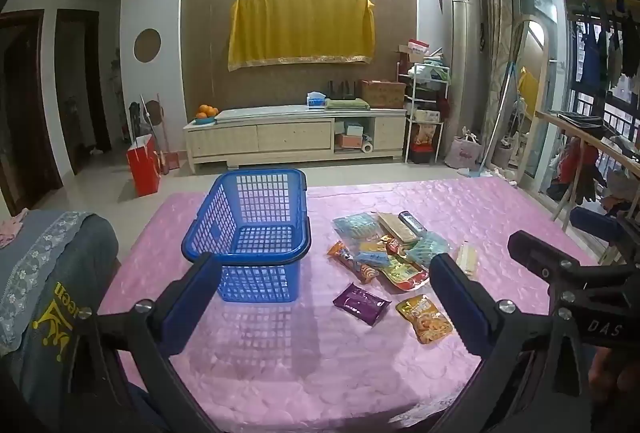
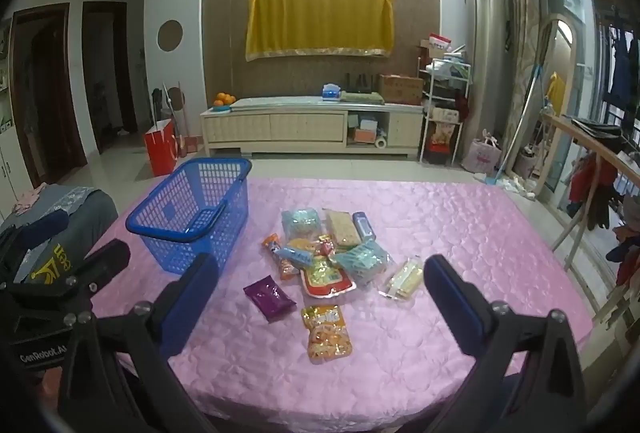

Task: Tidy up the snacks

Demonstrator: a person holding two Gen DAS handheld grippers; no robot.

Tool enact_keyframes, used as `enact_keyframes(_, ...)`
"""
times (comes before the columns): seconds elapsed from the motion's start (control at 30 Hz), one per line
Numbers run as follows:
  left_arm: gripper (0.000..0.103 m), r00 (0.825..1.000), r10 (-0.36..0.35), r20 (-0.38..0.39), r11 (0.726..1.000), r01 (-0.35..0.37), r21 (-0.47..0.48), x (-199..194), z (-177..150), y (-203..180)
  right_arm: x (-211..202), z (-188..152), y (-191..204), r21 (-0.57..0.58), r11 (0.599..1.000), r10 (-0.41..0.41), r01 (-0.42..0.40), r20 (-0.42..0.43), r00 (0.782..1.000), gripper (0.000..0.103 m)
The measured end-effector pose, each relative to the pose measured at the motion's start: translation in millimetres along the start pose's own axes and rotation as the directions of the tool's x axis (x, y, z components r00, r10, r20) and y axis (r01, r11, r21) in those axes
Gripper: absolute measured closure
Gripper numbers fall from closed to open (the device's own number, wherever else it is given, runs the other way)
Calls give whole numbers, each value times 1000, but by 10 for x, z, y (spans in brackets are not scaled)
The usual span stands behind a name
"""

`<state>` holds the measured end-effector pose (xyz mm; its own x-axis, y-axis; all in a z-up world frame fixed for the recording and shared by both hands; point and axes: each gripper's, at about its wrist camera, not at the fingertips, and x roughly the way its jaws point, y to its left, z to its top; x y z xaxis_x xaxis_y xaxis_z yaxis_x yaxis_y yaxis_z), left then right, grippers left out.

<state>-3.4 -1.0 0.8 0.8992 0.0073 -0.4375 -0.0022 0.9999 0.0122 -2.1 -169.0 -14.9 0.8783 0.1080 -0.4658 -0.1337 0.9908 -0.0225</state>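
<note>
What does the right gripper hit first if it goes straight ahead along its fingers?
Most likely the yellow-orange snack pouch, lying nearest between the open fingers of the right gripper on the pink tablecloth. The purple packet sits just left of that line. Depth is unclear.

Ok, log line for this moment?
left gripper: open, idle | right gripper: open, idle | blue plastic lattice basket: empty | snack packets: on pink tablecloth
</note>
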Motion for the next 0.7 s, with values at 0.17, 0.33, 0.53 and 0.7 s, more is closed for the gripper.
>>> enact_keyframes(0.17,0,1000,-14,-21,1000,14,-14,37,-16,46,6,3,-1,-4,1000,-1,1,-1,1000,0)
enact_keyframes(0.33,0,1000,-15,-22,1000,14,-17,3,-19,40,32,-13,3,-5,1000,-3,3,-10,1000,0)
enact_keyframes(0.53,0,999,-14,-39,1000,14,-14,72,27,44,20,-23,-40,-4,1000,-3,3,-14,1000,0)
enact_keyframes(0.7,0,999,-12,-44,1000,11,-14,77,8,53,7,-12,5,-13,1000,-7,7,-20,1000,0)
